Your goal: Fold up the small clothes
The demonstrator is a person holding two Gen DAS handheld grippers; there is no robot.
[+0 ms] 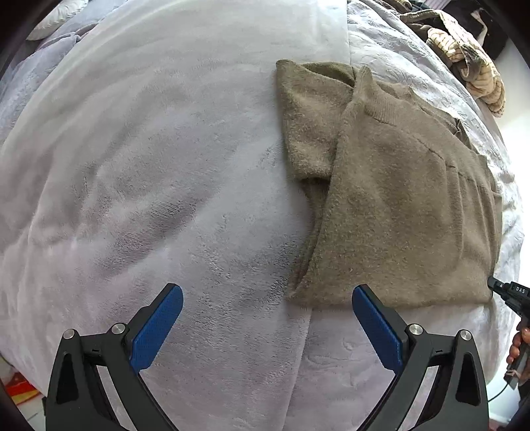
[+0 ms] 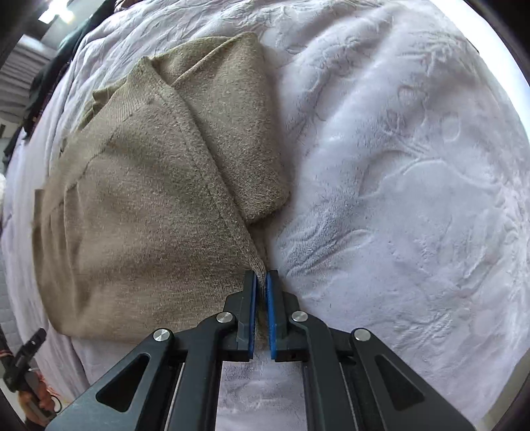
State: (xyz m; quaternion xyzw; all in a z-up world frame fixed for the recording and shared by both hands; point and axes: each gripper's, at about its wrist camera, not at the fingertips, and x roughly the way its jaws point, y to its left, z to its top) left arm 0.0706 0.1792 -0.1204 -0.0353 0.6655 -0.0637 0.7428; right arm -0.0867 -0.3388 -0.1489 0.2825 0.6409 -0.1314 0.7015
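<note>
A tan knit sweater (image 1: 397, 205) lies partly folded on a white fleece blanket (image 1: 149, 165), one side laid over the body and a sleeve (image 1: 308, 126) sticking out at the left. My left gripper (image 1: 267, 298) is open and empty, just in front of the sweater's near left corner. In the right wrist view the sweater (image 2: 132, 215) fills the left half. My right gripper (image 2: 261, 281) is shut on the sweater's near hem corner. The right gripper also shows at the edge of the left wrist view (image 1: 506, 291).
A pile of striped and brown clothes (image 1: 470, 59) lies at the far right of the bed. The embossed white blanket (image 2: 414, 182) spreads to the right of the sweater. Grey bedding and a pillow (image 1: 56, 16) are at the far left.
</note>
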